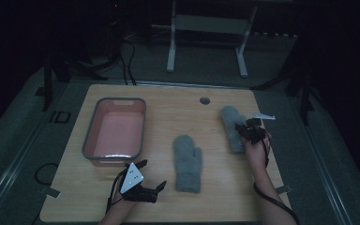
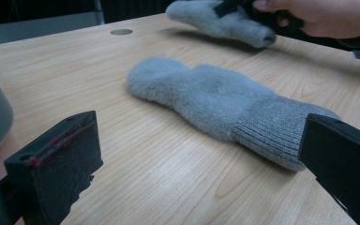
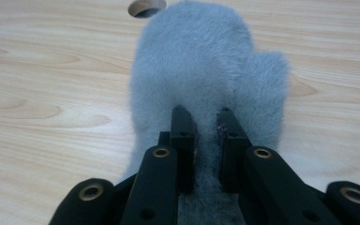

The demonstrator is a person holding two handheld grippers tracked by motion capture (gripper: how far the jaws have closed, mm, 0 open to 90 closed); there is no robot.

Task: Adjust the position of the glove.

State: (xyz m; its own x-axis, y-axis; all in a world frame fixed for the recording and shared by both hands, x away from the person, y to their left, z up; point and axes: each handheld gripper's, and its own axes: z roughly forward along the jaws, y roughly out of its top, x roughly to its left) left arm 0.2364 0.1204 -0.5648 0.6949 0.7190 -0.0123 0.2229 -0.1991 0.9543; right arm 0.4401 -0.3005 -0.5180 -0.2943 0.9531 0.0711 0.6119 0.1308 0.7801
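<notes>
Work in hand: we judge that the two grey mittens are to be picked up, perhaps for the pink tub [image 1: 115,130] at the far left of the table [image 1: 225,206].

Right gripper [image 1: 246,129]: its jaws are nearly closed and pinch a fold of fleece on the far mitten [image 1: 232,125]. In the right gripper view this gripper [image 3: 205,123] holds the mitten [image 3: 201,70] at the lower part of its body, with the thumb of the mitten to the right of the jaws.

Left gripper [image 1: 151,174]: its jaws stand wide apart and hold nothing. It rests low over the near left part of the table.

Near mitten [image 1: 187,161]: it lies flat in the middle of the table, apart from both grippers.

Key relation: from the left gripper, the near mitten lies to the right and a little farther away. Its long axis runs near to far, with the knitted cuff at the near end. In the left gripper view the cuff [image 2: 281,136] is just beside the right jaw, so we think the cuff is the natural place to grasp.

Nearer hand: the left one is nearer to the free mitten, and the right one is already busy.

Count: two mittens, one tub, two grippers, one round hole [image 1: 205,100] in the table at the far side.
</notes>
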